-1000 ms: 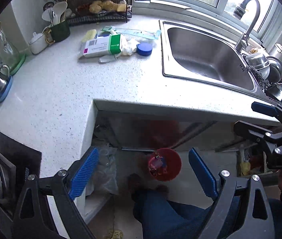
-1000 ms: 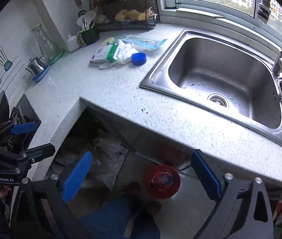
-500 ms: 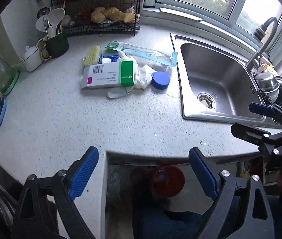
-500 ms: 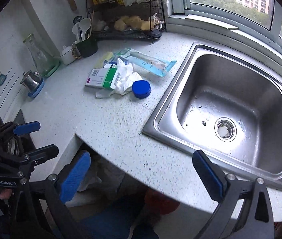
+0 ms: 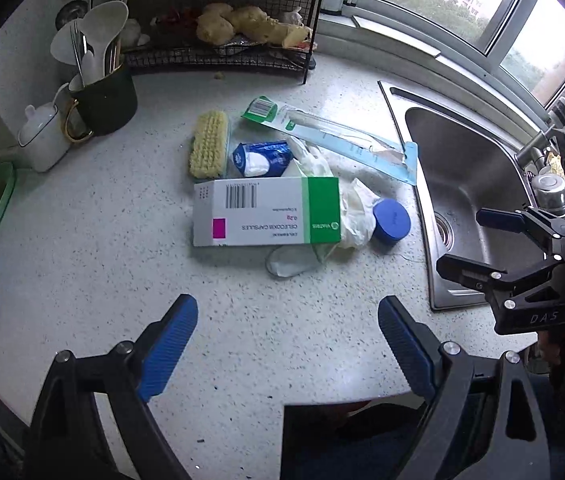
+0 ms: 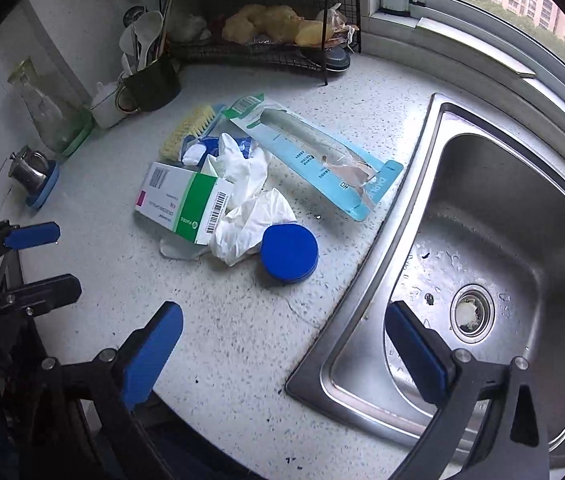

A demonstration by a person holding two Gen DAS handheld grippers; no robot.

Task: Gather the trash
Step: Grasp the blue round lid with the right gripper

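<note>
A pile of trash lies on the speckled white counter (image 5: pixel 82 248): a white and green medicine box (image 5: pixel 266 212) (image 6: pixel 182 202), crumpled white plastic (image 5: pixel 356 210) (image 6: pixel 250 220), a blue round lid (image 5: pixel 391 222) (image 6: pixel 289 253), a torn light-blue toothbrush pack (image 5: pixel 334 136) (image 6: pixel 314 156), a blue tissue pack (image 5: pixel 260 159) and a yellow brush (image 5: pixel 208 145) (image 6: pixel 186 132). My left gripper (image 5: pixel 284 344) hangs open above the counter's front edge, short of the box. My right gripper (image 6: pixel 282 344) is open over the counter and sink rim, near the blue lid. Both hold nothing.
A steel sink (image 6: pixel 502 240) (image 5: pixel 462 184) lies right of the pile. A black wire rack (image 5: pixel 222 40) with food stands behind it, beside a dark utensil cup (image 5: pixel 102 96) and a white pot (image 5: pixel 44 136). A small kettle (image 6: pixel 32 172) and glass jug (image 6: pixel 42 112) stand at the left.
Both grippers have moved from over the counter's front edge and the floor below toward the trash pile, which now looks larger. The red bin below has dropped out of view. Jaws stayed open.
</note>
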